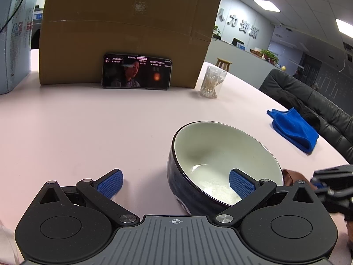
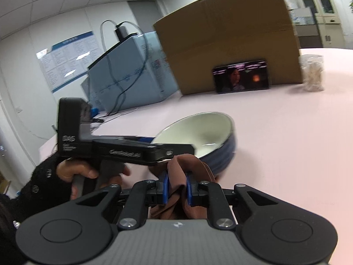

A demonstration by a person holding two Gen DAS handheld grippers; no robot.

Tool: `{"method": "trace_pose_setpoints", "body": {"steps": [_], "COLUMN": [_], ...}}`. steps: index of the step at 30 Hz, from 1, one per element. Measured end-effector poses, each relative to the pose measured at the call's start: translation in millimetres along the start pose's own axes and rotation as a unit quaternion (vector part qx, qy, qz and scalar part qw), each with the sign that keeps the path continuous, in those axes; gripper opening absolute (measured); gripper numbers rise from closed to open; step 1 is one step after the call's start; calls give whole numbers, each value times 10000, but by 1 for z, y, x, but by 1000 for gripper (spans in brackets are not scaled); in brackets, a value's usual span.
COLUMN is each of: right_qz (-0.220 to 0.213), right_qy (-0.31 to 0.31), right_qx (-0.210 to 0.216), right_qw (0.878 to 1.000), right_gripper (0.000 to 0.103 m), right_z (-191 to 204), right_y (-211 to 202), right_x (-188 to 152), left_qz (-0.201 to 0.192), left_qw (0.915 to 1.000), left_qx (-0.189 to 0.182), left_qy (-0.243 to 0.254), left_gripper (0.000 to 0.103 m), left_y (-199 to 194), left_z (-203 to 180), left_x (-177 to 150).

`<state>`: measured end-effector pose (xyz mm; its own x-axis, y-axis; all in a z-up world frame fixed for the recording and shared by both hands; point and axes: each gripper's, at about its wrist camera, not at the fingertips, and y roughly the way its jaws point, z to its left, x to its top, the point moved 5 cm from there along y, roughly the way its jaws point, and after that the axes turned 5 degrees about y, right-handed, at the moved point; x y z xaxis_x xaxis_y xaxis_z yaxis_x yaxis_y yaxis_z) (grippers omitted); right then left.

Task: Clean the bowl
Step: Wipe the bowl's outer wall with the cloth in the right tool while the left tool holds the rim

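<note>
Now: bowl (image 1: 222, 165) sits on table (image 1: 88, 132), tilted. Left gripper (image 1: 176, 183) spread wide, one pad (image 1: 240, 185) inside bowl, none pressing. Right gripper (image 2: 176, 190) clenched on brown cloth (image 2: 178, 176) just beside bowl. Judgement: grip bowl's rim first, then wipe.

Pink surface (image 1: 77, 132), cardboard box (image 1: 128, 28) with phone (image 1: 136, 71) propped against it, jar of cotton swabs (image 1: 212, 81), blue cloth (image 1: 294, 129), dark chair (image 1: 308, 97)

Raised silver characters on the far office wall (image 1: 248, 29) read "人力资源". Small captions run across the top of the phone (image 1: 136, 71) screen leaning against the cardboard box (image 1: 128, 26), too tiny to make out. Lettering on the left gripper's (image 2: 123, 149) black body is blurred.
</note>
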<state>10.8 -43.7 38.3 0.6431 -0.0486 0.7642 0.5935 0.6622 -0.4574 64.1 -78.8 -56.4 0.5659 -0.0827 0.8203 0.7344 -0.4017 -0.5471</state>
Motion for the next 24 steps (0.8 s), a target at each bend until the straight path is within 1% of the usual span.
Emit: {"method": "trace_pose_setpoints", "body": {"steps": [5, 7, 14, 17, 21, 24], "right_qz": [-12, 33, 192, 148, -8, -26], "right_qy": [-61, -101, -187, -140, 2, -3], "right_qx": [-102, 0, 137, 141, -245, -220], "right_qw": [9999, 9999, 9995, 9997, 9997, 9998], "right_gripper": [20, 20, 20, 19, 19, 19], "right_z": [-3, 2, 10, 9, -4, -4], "right_y": [2, 5, 13, 11, 6, 5], "right_x": [1, 0, -3, -2, 0, -1], "left_qz": [6, 8, 20, 18, -16, -62], "left_qw": [10000, 10000, 10000, 10000, 9996, 9984], "left_qx": [1, 1, 7, -11, -194, -399], "left_qy": [-1, 1, 1, -26, -200, -387], "left_gripper": [103, 103, 103, 103, 103, 103], "left_y": [0, 0, 0, -1, -2, 0], "left_z": [0, 1, 2, 4, 10, 15], "left_x": [0, 0, 0, 0, 3, 12]}}
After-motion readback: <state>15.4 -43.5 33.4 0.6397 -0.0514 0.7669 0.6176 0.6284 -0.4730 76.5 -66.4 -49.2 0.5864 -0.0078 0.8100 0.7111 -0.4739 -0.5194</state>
